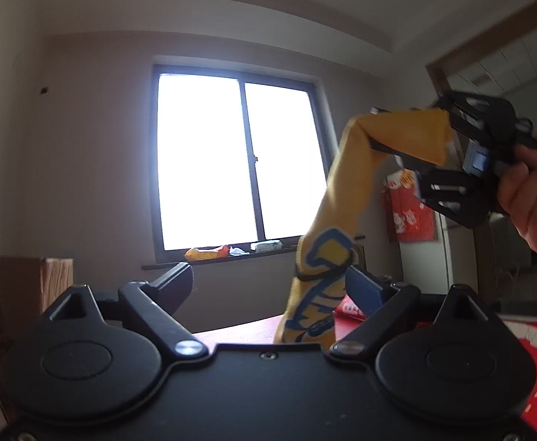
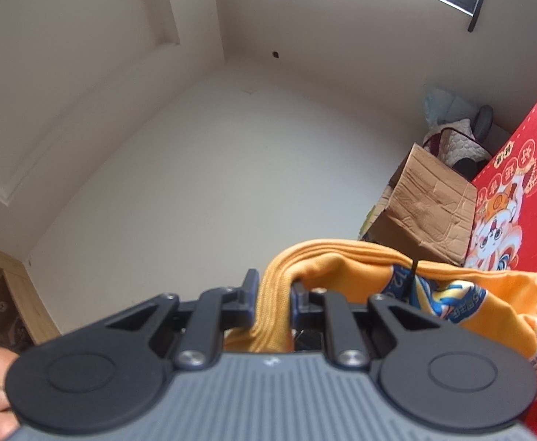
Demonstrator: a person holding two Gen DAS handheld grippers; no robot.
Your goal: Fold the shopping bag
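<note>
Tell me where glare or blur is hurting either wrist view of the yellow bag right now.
Left wrist view: the window is blown out white, leaving the room and left gripper dim; the right gripper and hand are motion-smeared. Right wrist view: evenly lit, no glare; the yellow bag is sharp, with fisheye bending at the edges.

The yellow-orange shopping bag (image 1: 345, 198) with blue print hangs bunched into a narrow, twisted strip, its gathered top pinched in the right gripper (image 2: 274, 296) and its lower end reaching the red worktop (image 1: 231, 330).
</note>
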